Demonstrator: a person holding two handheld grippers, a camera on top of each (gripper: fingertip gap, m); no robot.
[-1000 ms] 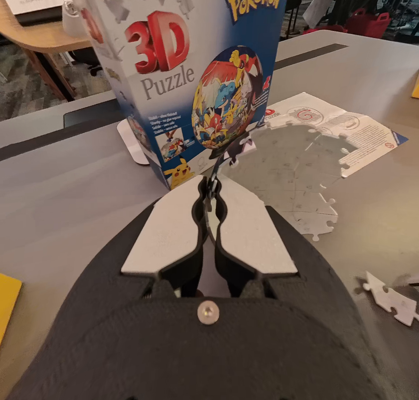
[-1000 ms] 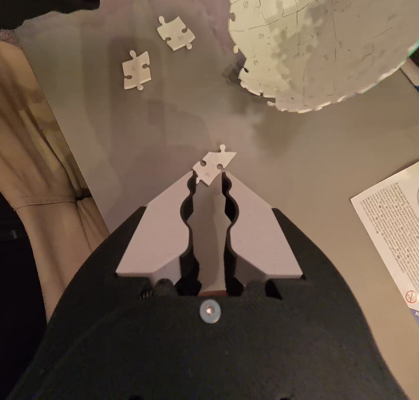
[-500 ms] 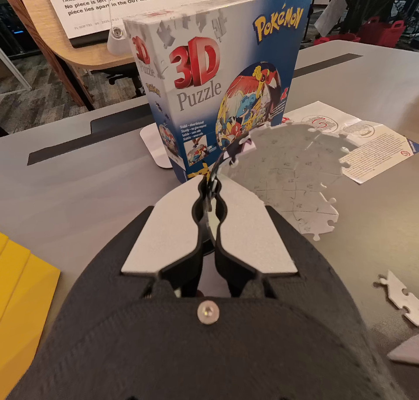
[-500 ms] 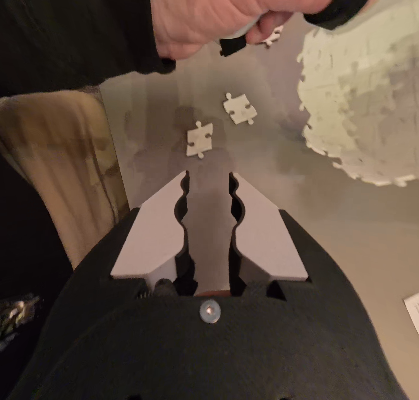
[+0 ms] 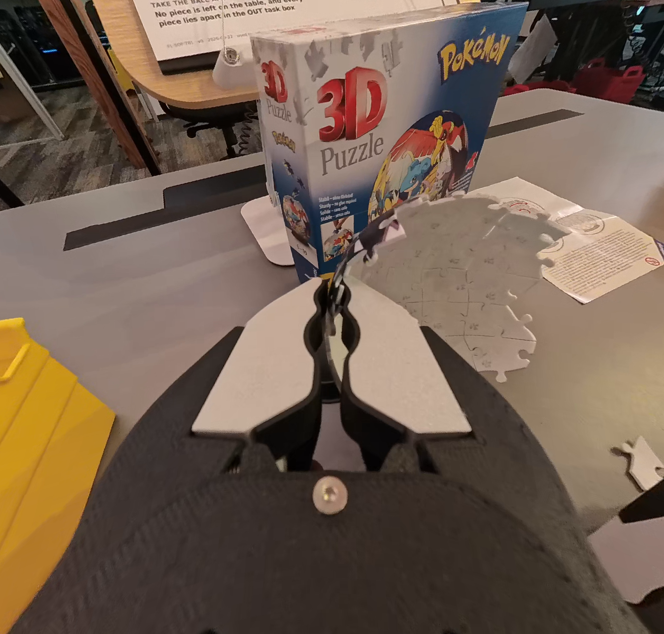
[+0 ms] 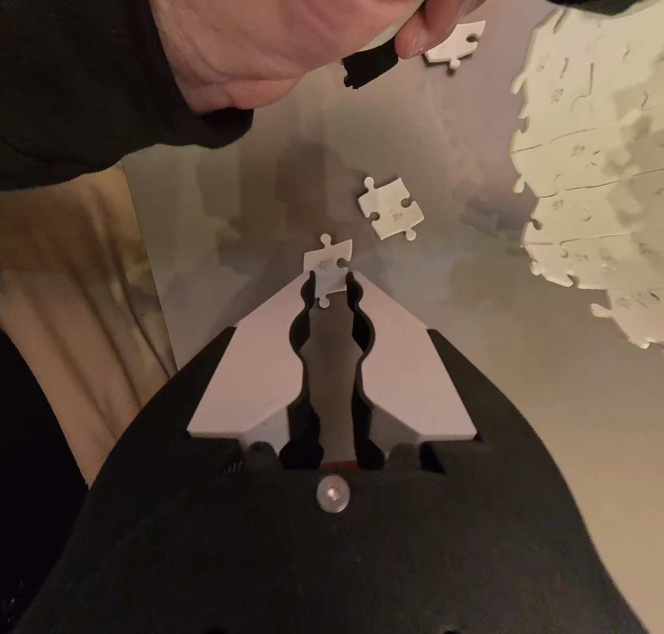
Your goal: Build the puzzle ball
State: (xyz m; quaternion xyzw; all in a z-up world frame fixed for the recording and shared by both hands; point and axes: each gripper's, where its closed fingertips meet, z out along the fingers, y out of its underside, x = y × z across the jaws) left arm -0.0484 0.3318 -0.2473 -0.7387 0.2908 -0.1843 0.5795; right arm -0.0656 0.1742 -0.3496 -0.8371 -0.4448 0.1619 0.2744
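Observation:
My left gripper (image 5: pixel 332 287) is shut on the rim of the partly built puzzle ball (image 5: pixel 467 275), a curved shell with its white inner side towards me, held beside the puzzle box. My right gripper (image 6: pixel 330 275) is open and points down at the table. A loose white puzzle piece (image 6: pixel 328 264) lies at its tips, its near end between the two fingers. A second loose piece (image 6: pixel 391 208) lies just beyond, and a third (image 6: pixel 454 43) lies farther off, partly behind a hand (image 6: pixel 269 30). The shell also shows at the right of the right wrist view (image 6: pixel 593 167).
The puzzle box (image 5: pixel 377 131) stands upright behind the shell. A printed leaflet (image 5: pixel 603 253) lies to its right. A yellow box (image 5: pixel 36 419) sits at the left. Another loose piece (image 5: pixel 643 462) lies at the right. The table edge and beige trousers (image 6: pixel 72 275) are at the left. My hands' fingertips stand some 20 cm from each other.
My right gripper left the piece near the shell and moved to the pieces by the table edge; one now lies at its tips. My left gripper drew back with the shell, still shut.

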